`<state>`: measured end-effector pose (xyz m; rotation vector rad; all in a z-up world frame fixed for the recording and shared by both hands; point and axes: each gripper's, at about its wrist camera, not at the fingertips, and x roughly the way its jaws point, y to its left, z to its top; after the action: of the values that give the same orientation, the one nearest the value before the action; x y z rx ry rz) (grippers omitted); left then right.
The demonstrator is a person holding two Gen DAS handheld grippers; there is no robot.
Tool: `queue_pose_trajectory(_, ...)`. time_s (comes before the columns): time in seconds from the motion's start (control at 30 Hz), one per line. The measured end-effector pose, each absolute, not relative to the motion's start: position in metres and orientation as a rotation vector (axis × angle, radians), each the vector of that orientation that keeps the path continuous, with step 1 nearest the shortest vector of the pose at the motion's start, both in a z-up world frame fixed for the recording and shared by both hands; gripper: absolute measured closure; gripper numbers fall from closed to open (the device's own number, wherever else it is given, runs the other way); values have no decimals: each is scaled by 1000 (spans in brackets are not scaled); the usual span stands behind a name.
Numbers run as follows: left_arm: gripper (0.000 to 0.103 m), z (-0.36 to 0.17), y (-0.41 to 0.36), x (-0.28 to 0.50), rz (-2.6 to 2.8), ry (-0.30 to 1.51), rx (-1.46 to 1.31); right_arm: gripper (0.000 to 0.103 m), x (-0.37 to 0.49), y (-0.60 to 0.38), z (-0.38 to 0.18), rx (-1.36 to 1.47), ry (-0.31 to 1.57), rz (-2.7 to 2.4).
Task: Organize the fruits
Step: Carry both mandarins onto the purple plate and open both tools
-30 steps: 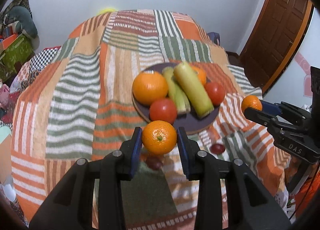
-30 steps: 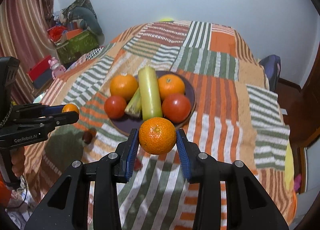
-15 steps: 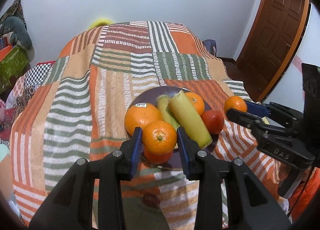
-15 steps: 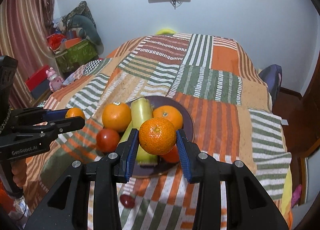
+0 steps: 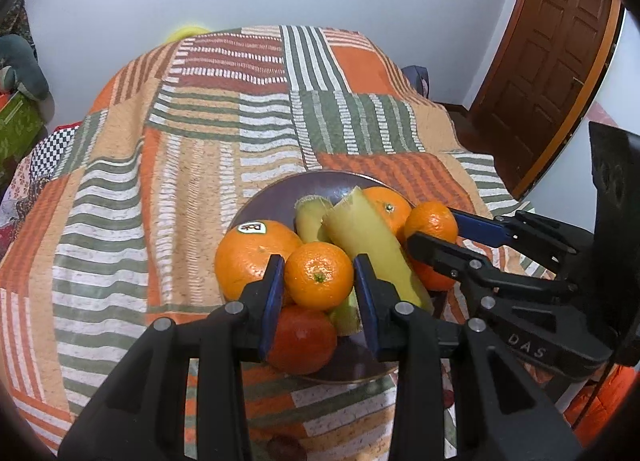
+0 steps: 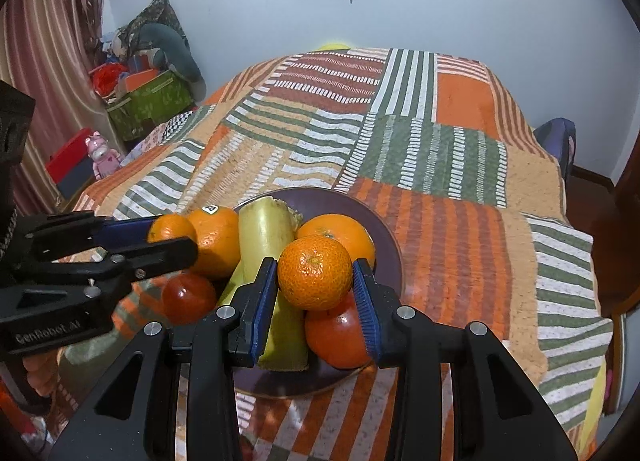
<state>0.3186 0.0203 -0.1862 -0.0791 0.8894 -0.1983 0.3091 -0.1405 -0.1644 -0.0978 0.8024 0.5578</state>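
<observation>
A dark round plate [image 5: 320,189] [image 6: 386,239] on the patchwork cloth carries a stickered orange [image 5: 250,257] [image 6: 218,241], a second orange [image 5: 386,207] [image 6: 340,233], two yellow-green stalks [image 5: 370,239] [image 6: 266,237] and tomatoes [image 5: 302,337] [image 6: 338,335]. My left gripper [image 5: 319,267] [image 6: 172,232] is shut on a small tangerine [image 5: 319,281] [image 6: 168,225] above the plate's near left fruit. My right gripper [image 6: 315,271] [image 5: 434,225] is shut on another tangerine [image 6: 315,281] [image 5: 432,219] above the plate's right side.
The striped patchwork cloth [image 5: 192,165] covers the whole table and drops off at its edges. A small dark red fruit [image 5: 286,447] lies on the cloth near the front. A green box [image 6: 148,101] and a pink toy [image 6: 105,155] sit left; a wooden door [image 5: 548,61] stands right.
Both grippers have carried their tangerines forward, from short of the plate to over its fruit. They have drawn closer together. Neither grip has changed.
</observation>
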Motion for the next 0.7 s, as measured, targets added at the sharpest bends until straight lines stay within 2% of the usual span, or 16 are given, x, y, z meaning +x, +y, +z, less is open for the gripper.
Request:
queue_pose_trajectory(0.37,67,-198,18,329,-188,897,-85,67,313,-144,-172,-63,801,586)
queue_pose_trajectory(0.57,59,-195,21,327,-187,901,-107,67,311,-142,-171,-84,804,579)
queue_pose_trajectory(0.7,59,-189,24,318,-192,900,-121,54,305,-138,-169,-132,796,552)
